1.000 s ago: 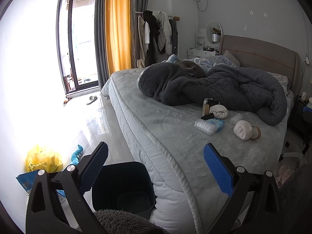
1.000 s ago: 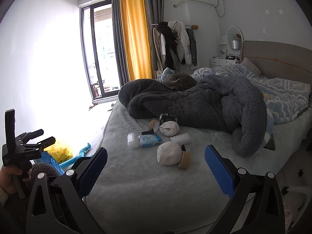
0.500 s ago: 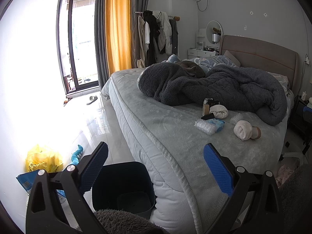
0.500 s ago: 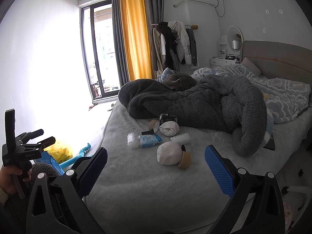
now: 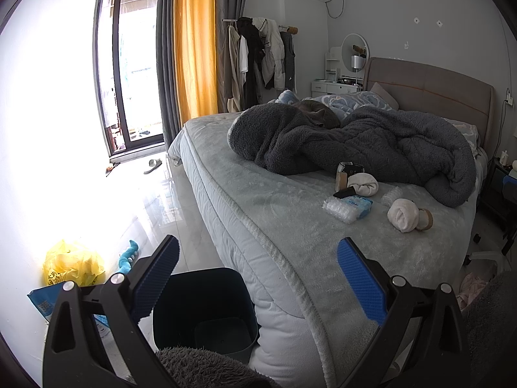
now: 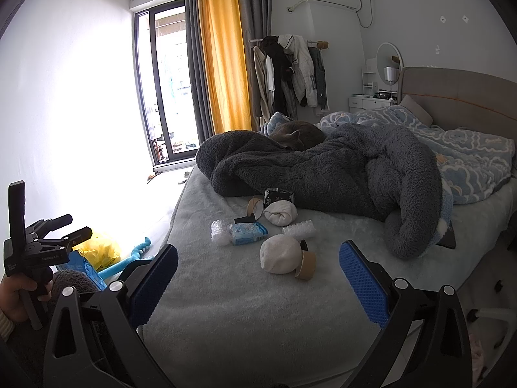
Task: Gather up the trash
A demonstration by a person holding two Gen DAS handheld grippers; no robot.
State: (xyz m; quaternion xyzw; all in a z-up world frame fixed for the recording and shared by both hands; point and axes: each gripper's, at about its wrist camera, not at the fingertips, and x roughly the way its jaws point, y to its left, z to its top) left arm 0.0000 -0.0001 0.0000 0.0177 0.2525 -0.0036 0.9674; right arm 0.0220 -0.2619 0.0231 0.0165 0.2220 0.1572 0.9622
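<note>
Trash: a loose cluster lay on the bed [image 6: 226,323], in front of the grey blanket [image 6: 323,177]: bubble wrap [image 6: 219,235] touching a blue wipes pack [image 6: 247,232], a white wad [image 6: 279,253] against a tape roll [image 6: 306,264], a second wad [image 6: 280,213], a dark packet [image 6: 278,195].
Bin: a dark bin [image 5: 203,307] stood on the floor against the mattress side, probably set there as a short drop from the bed.
Right gripper [image 6: 258,286]: jaws spread wide, empty, aimed at the cluster but well short of it.
Left gripper [image 5: 257,279]: jaws wide, empty, above the bin, likely waiting.
Hazard: a cat [image 6: 299,135] lay on the blanket, behind the litter.
</note>
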